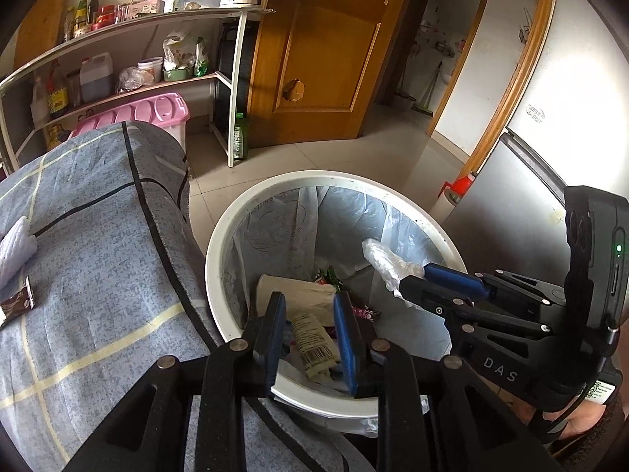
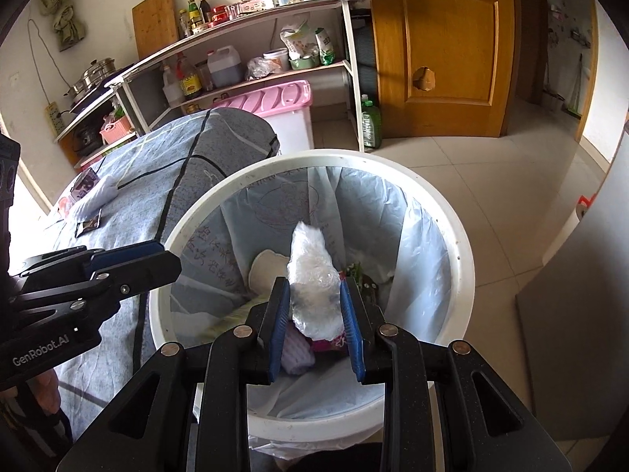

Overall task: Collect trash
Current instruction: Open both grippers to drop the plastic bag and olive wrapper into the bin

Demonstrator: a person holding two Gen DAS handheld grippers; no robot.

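Right tongs (image 2: 314, 310) gripped crumpled clear plastic wrap (image 2: 314, 283), blue pads pressed on both its sides. Wrap hung directly above open white bin (image 2: 464, 259) with plastic liner; its long axis ran away from tongs, toward top of frame. Left tongs (image 1: 310, 334) stood partly open, nothing between pads; paper trash seen through gap lay lower, inside bin. Bench with grey cloth (image 1: 98, 236), left of frame, carried brown wrapper (image 1: 17, 305) and white cloth (image 1: 15, 247). Left tongs nearer to them.
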